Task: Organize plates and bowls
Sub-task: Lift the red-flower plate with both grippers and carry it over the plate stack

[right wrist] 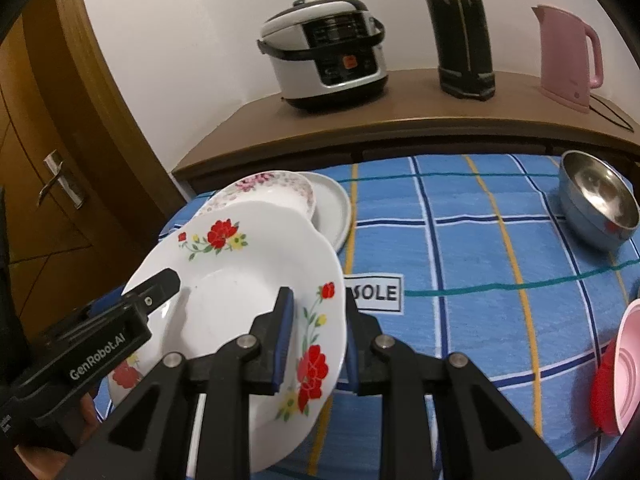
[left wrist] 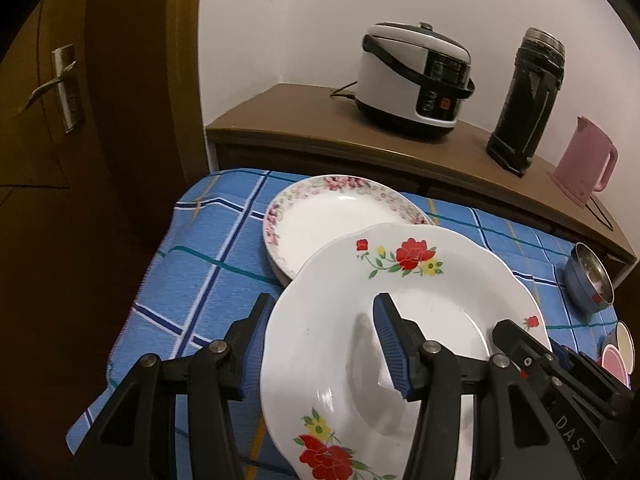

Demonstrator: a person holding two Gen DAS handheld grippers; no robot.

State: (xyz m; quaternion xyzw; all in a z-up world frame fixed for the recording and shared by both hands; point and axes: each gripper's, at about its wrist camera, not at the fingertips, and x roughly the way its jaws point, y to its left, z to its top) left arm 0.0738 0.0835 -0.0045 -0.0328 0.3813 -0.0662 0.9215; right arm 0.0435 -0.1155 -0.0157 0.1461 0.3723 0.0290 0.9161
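A white plate with red flowers (left wrist: 400, 280) is held tilted above the blue checked cloth (left wrist: 200, 272). My left gripper (left wrist: 320, 344) has its jaws either side of the plate's left rim, with a gap. My right gripper (right wrist: 316, 336) straddles the plate's right rim (right wrist: 312, 320); it also shows in the left wrist view (left wrist: 532, 348). Behind lies a pink-patterned plate (left wrist: 328, 216) on a plain white plate (right wrist: 336, 208). A steel bowl with a blue outside (right wrist: 600, 204) sits at the far right. Pink and red bowls (right wrist: 624, 364) lie at the right edge.
A wooden sideboard (right wrist: 400, 116) behind the table holds a rice cooker (right wrist: 332, 52), a black flask (right wrist: 464, 32) and a pink kettle (right wrist: 568, 56). A brown door (left wrist: 60, 88) is on the left. A label reading "SOLE" (right wrist: 376, 292) lies on the cloth.
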